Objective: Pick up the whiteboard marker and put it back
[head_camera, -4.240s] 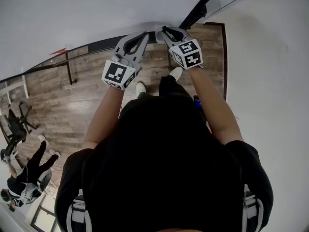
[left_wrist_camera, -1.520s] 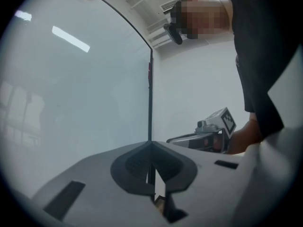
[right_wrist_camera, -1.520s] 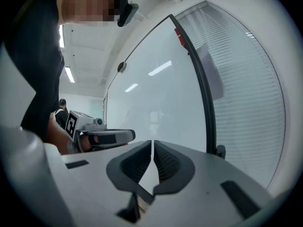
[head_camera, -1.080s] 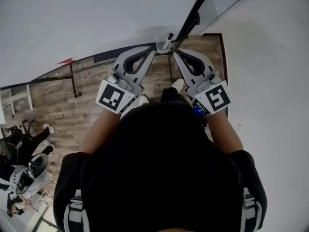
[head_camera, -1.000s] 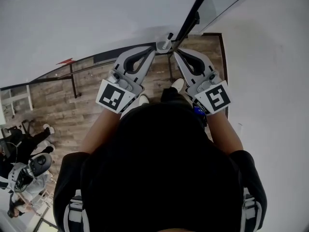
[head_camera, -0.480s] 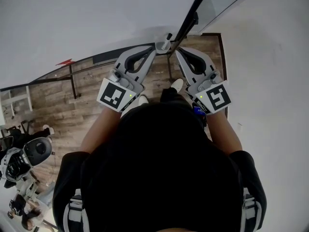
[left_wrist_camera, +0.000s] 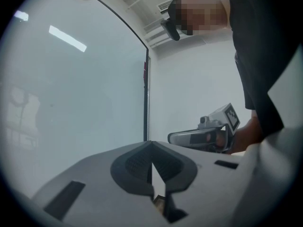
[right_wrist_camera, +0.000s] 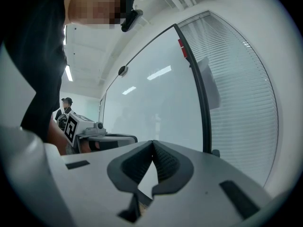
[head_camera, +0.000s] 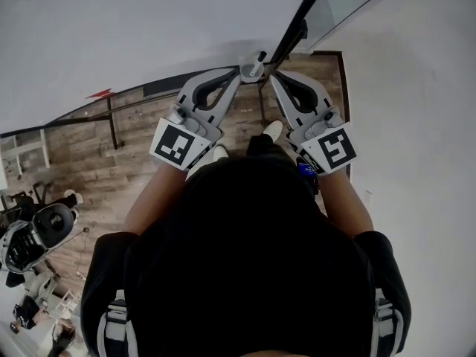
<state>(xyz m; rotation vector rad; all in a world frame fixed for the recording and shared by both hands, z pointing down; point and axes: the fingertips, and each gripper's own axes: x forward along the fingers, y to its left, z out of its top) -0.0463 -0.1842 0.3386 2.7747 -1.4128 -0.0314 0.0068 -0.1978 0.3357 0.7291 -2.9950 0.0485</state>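
Left gripper (head_camera: 236, 75) has its jaws pressed together at the tips with nothing between them, and it points level at the whiteboard (head_camera: 149, 28) just ahead. Right gripper (head_camera: 272, 77) sits just beside it on its right. Its jaws are likewise closed and empty, and it is angled inward so the two noses nearly meet. Just ahead of both tips, a small grey fitting (head_camera: 256, 65) sits beside the board's black frame (head_camera: 297, 22). Beyond that frame, to the right of the right gripper, hang slatted blinds (right_wrist_camera: 236, 103). Below both grippers lies the wooden floor (head_camera: 149, 155). The marker cannot be made out in any view, and neither gripper holds it.
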